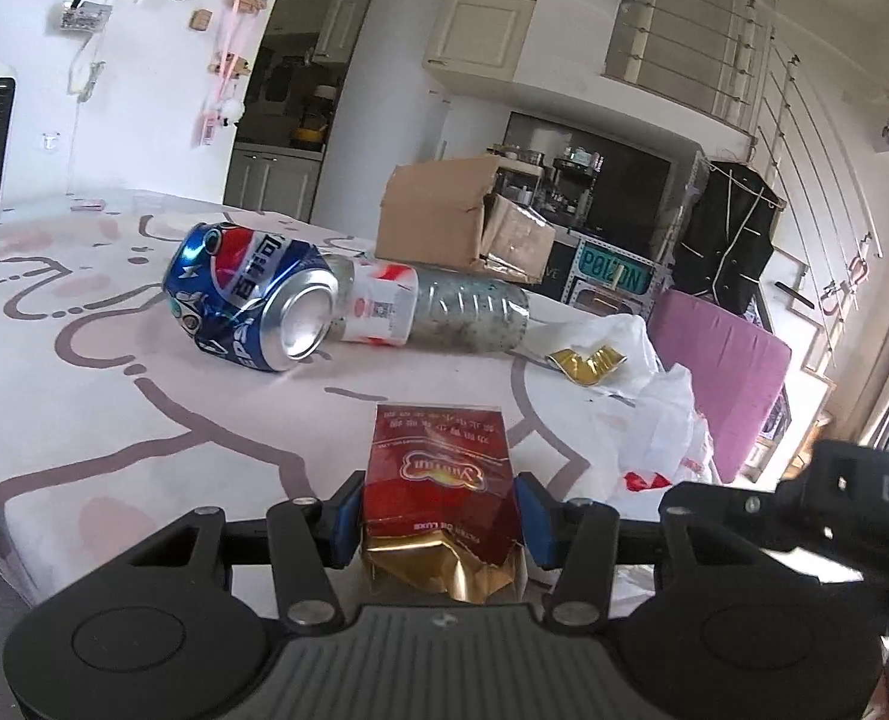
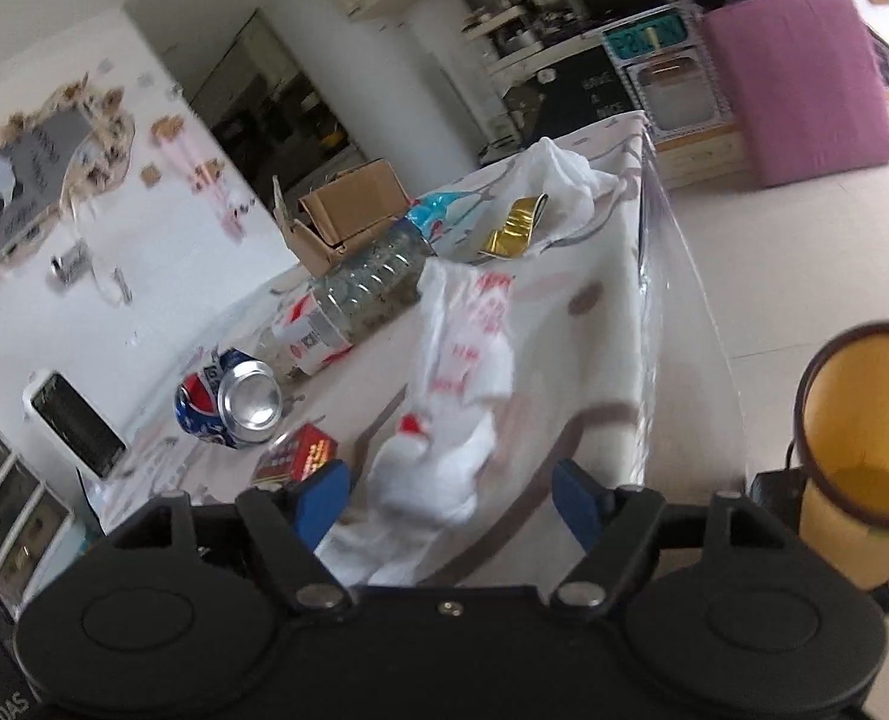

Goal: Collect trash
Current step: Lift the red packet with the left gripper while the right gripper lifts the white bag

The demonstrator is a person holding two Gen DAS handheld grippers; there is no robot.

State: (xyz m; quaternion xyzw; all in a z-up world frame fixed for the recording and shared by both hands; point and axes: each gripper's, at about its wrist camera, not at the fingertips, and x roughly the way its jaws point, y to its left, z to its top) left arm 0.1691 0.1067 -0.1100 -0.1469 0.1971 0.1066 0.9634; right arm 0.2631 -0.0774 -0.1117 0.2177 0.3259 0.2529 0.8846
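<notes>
Our left gripper (image 1: 438, 516) clamps a crumpled red cigarette pack with gold foil lining (image 1: 441, 498) between its blue pads, above the patterned white tablecloth (image 1: 84, 390). Our right gripper (image 2: 450, 495) stands wide, a white plastic bag with red print (image 2: 462, 360) lying loose between its fingers. Beyond lie a dented blue cola can (image 1: 249, 297), a clear plastic bottle (image 1: 444, 309) and gold foil scrap (image 1: 585, 363). A yellow wastebasket (image 2: 858, 438) stands on the floor.
</notes>
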